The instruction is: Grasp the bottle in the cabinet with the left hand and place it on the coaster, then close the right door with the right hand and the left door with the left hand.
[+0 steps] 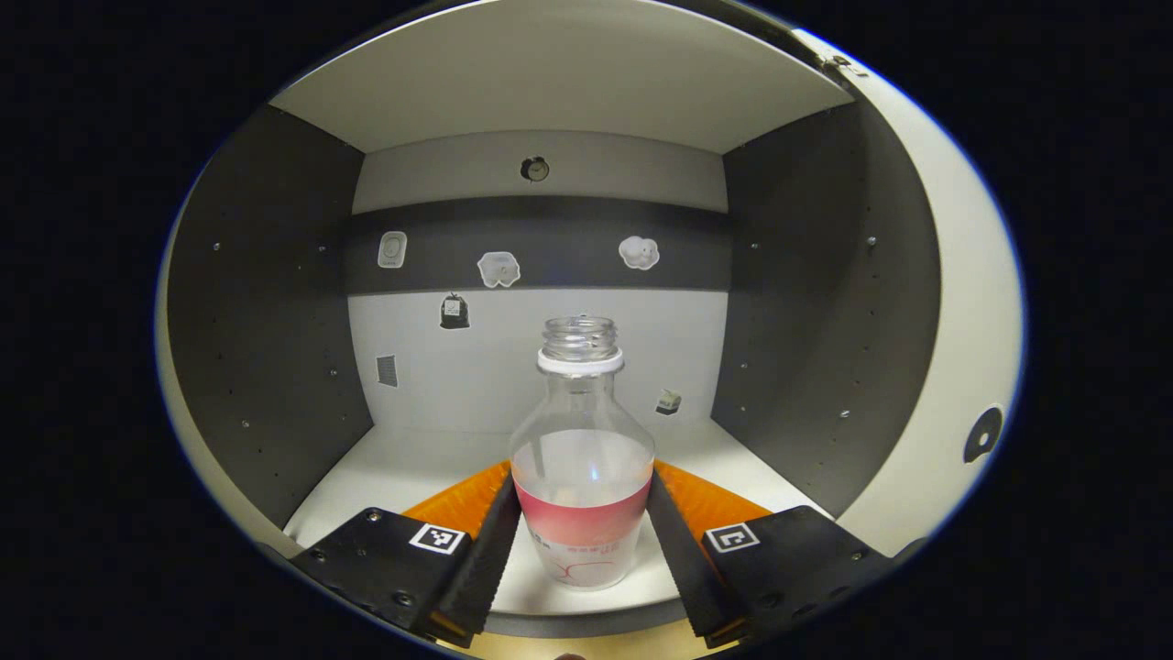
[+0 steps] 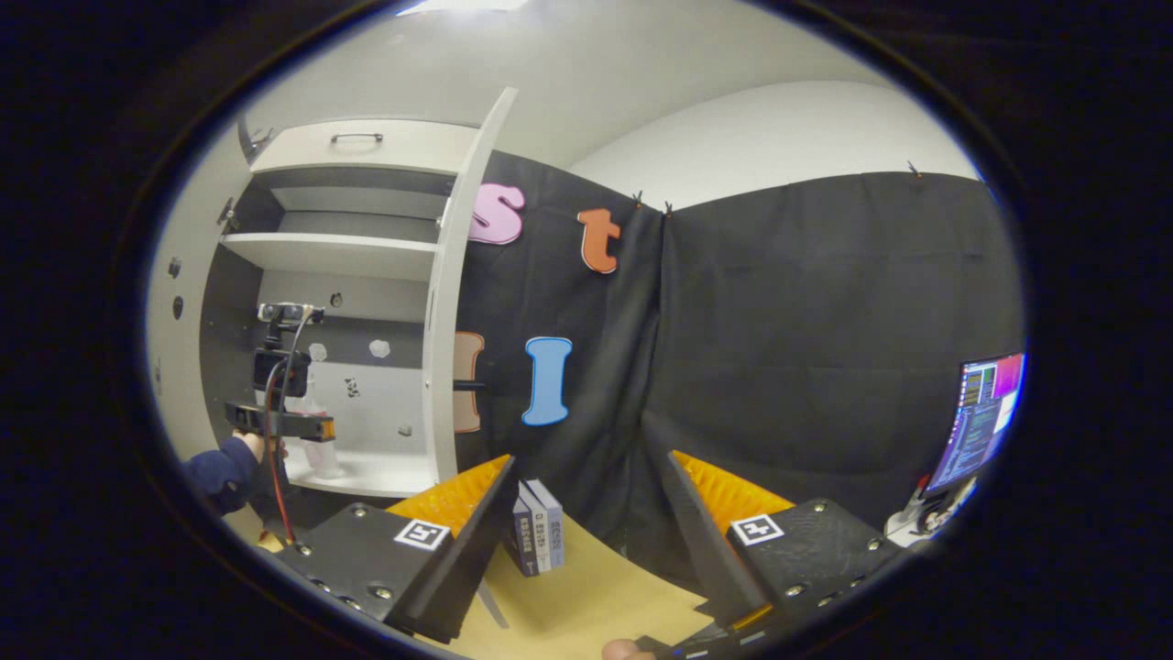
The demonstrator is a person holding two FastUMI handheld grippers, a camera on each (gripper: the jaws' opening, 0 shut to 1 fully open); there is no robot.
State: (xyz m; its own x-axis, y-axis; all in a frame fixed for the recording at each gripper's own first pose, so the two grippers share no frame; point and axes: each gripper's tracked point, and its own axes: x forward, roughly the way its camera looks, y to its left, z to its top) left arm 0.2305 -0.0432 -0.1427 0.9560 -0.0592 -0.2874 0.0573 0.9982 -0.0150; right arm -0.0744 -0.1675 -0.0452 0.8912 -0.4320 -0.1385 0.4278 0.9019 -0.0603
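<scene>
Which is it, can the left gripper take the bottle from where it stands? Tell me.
Probably yes. The left gripper is open with the bottle upright between its fingers on the cabinet shelf. Nothing stands between them; whether the fingers already touch the bottle I cannot tell.

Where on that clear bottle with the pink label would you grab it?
Around the wide labelled belly of the clear uncapped bottle with a pink label, from the open front, level. It stands upright, and the left hand-held gripper already straddles it there; the neck is narrower.
</scene>
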